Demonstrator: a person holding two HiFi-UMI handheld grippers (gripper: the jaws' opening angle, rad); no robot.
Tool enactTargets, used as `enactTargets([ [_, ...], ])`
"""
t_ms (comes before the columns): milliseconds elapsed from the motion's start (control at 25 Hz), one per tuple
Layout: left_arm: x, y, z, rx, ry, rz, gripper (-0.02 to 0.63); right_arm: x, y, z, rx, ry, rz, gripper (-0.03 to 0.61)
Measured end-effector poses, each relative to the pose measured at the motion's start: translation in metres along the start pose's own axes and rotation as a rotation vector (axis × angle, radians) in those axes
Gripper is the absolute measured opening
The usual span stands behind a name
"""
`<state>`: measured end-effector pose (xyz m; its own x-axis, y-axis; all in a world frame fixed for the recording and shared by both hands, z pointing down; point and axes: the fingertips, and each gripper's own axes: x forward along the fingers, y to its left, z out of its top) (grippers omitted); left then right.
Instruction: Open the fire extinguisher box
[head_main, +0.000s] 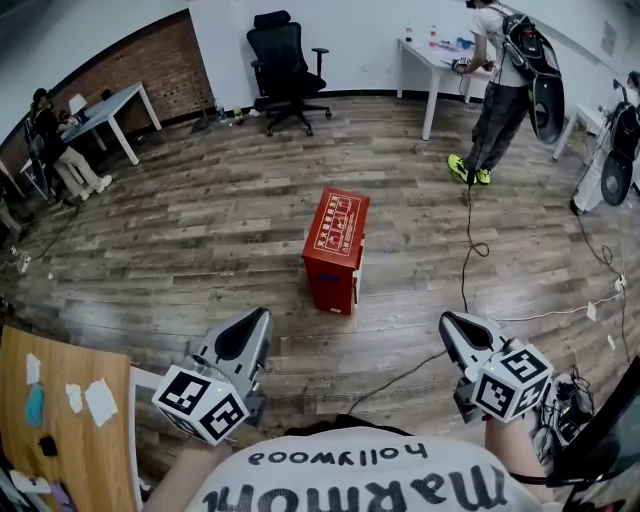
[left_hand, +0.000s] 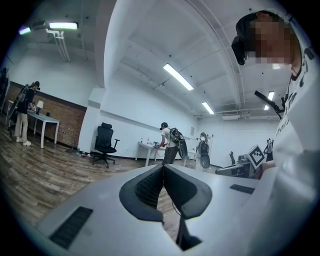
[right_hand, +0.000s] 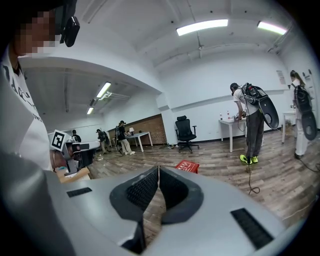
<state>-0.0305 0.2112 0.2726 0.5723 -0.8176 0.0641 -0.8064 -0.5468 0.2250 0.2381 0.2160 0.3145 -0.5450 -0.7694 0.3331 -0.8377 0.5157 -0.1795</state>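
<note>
A red fire extinguisher box stands upright on the wooden floor in the middle of the head view, its printed top face up; its top shows small in the right gripper view as the box just past the jaws. My left gripper is held low at the left and my right gripper low at the right, both well short of the box. Each has its jaws shut with nothing between them, as the left gripper and the right gripper show in their own views.
A black cable runs over the floor right of the box. A black office chair and white desks stand at the back, with a person standing there. A wooden tabletop lies at the lower left.
</note>
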Motion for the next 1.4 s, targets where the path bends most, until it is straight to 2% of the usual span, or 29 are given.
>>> enactTargets([
  [1000,0.001,0.012,-0.006,0.013,0.050,0.056,0.008,0.019,-0.022,-0.013,0.016,0.057,0.018,0.012],
  [1400,-0.006,0.019,-0.012,-0.001,0.064,0.081,0.008,0.030,-0.010,-0.013,0.014,0.056,0.063,0.011],
])
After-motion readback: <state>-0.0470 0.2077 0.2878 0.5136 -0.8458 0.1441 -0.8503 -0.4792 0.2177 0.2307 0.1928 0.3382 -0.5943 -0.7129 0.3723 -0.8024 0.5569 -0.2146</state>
